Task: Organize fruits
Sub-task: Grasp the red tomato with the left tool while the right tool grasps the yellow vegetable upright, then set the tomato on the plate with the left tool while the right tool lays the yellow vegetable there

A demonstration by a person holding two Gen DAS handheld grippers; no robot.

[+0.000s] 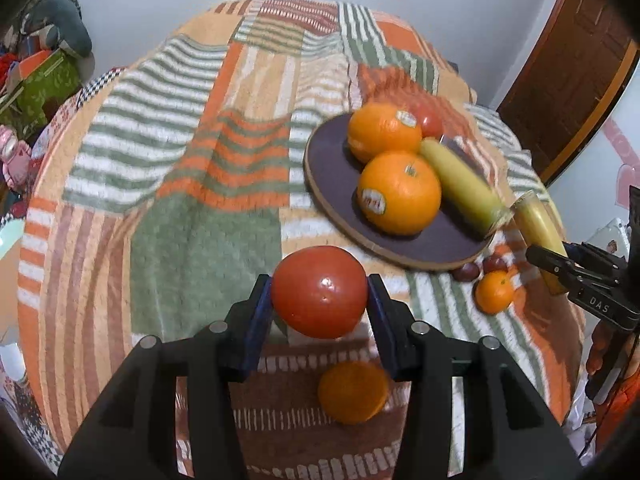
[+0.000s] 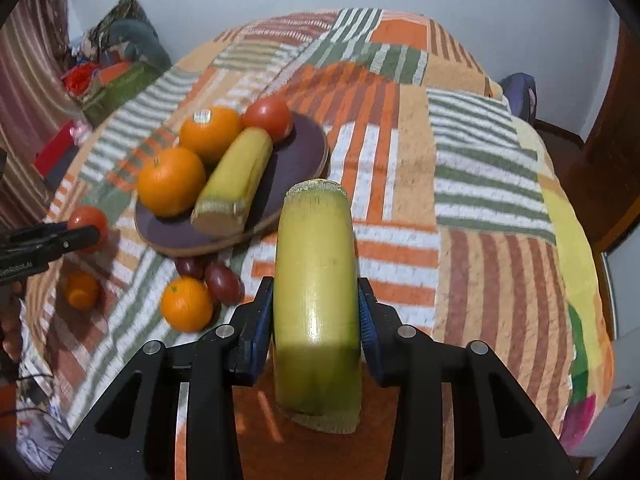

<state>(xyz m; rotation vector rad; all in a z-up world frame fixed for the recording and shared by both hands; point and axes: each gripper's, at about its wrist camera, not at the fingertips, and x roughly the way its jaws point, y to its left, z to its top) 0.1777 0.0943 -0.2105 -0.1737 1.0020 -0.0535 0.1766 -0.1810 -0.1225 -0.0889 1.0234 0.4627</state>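
Observation:
My left gripper (image 1: 320, 285) is shut on a red tomato (image 1: 320, 300), lifted over the striped cloth in front of the dark round plate (image 1: 328, 184). The plate holds two oranges (image 1: 400, 192), another tomato (image 1: 430, 120) and a yellow-green cane piece (image 1: 460, 184). In the right wrist view my right gripper (image 2: 316, 286) is shut on a second yellow-green cane piece (image 2: 316, 312), held to the right of the plate (image 2: 300, 148). Two mandarins (image 2: 187, 304) and dark red grapes (image 2: 222, 280) lie loose on the cloth near the plate's front rim.
The bed or table is covered with an orange, green and white patchwork cloth (image 1: 180, 200). Piled clothes and boxes (image 1: 44, 68) sit at the far left. A brown door (image 1: 580, 80) stands at the right. A person's hand (image 1: 608, 344) holds the right gripper's handle.

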